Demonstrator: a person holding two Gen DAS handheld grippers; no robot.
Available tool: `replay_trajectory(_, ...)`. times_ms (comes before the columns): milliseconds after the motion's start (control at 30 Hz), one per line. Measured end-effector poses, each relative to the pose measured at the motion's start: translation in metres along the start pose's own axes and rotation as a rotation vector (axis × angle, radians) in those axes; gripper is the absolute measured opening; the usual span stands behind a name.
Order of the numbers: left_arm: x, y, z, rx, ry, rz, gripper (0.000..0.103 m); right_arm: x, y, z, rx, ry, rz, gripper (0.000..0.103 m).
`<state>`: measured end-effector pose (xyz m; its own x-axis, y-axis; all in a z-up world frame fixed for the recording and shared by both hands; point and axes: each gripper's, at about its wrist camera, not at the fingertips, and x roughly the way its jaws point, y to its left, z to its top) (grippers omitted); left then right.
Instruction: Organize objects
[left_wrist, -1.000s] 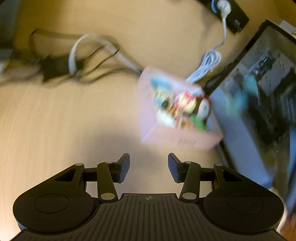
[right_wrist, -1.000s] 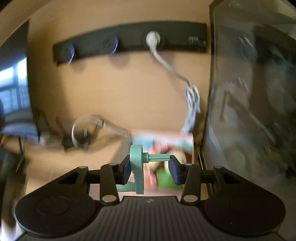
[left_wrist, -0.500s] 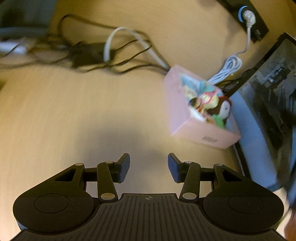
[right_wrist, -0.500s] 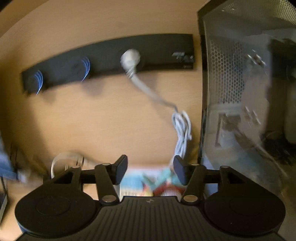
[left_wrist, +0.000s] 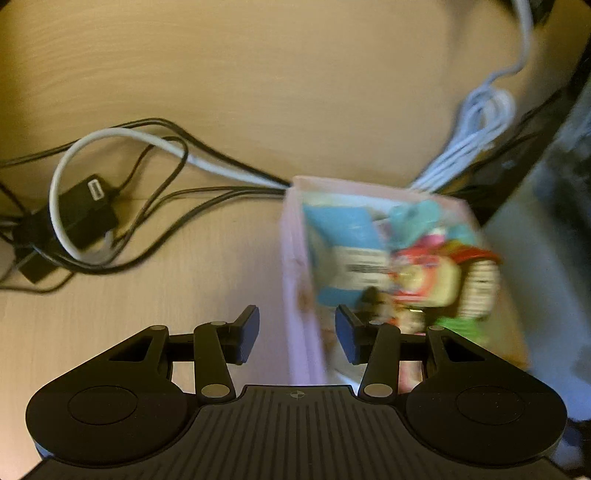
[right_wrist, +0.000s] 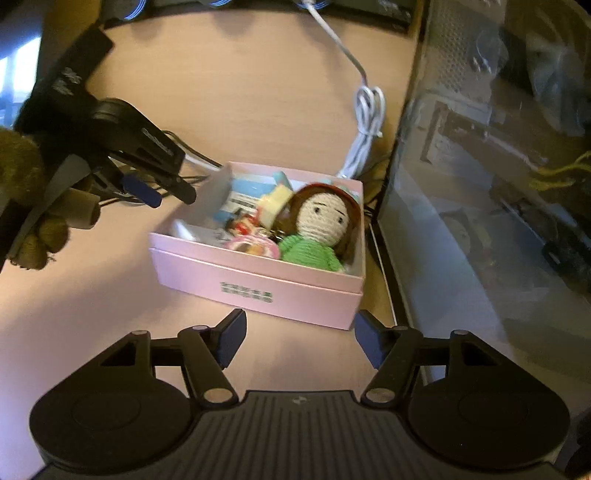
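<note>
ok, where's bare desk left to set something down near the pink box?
Bare desk lies in front of and to the left of the pink box, and behind it up to the power strip, left of the white cable. It is crowded at the cable tangle left of the box, and the PC case stands close on its right.

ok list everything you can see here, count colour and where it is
box: 1, pink, open, on the desk beside the computer case
knitted doll: 1, green body, brown hair, lying in the box at its right end
other small items: several, blue, pink and yellow, packed in the box, too blurred to name
coiled cable: 1, white, behind the box
loose cables: several, black and one white, left of the box
computer case: 1, dark, see-through side, right edge
desk: 1, light wood
left gripper: 1, black, nothing held, over the box's left wall
right gripper: 1, black, jaws opening, empty, in front of the box
</note>
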<state>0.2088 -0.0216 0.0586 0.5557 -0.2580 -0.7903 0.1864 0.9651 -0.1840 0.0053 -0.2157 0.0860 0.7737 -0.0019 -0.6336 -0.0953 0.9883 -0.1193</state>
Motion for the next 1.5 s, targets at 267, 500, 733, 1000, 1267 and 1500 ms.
replay_trajectory(267,-0.017,0.037,-0.037,-0.118,-0.009,0.1,0.093,0.047,0.008,0.001,-0.083,0.017,-0.029,0.065)
replay_trajectory(500,-0.024,0.088,-0.047,-0.176,-0.072,0.105,0.102,0.077,0.031,0.01,-0.085,0.035,0.04,0.066)
replay_trajectory(733,-0.018,0.097,-0.031,-0.11,-0.111,0.134,0.102,0.086,0.051,0.03,-0.136,0.02,0.067,0.066)
replay_trajectory(1000,-0.037,0.087,-0.035,-0.107,-0.135,0.153,0.101,0.083,0.047,0.033,-0.132,0.022,0.038,0.066)
replay_trajectory(1267,-0.121,0.076,-0.095,-0.196,-0.279,0.159,0.101,0.037,0.028,0.019,-0.007,-0.025,0.08,0.096)
replay_trajectory(1500,-0.14,0.05,-0.195,-0.101,-0.205,0.099,0.101,-0.001,0.045,-0.038,-0.027,0.084,0.158,0.103)
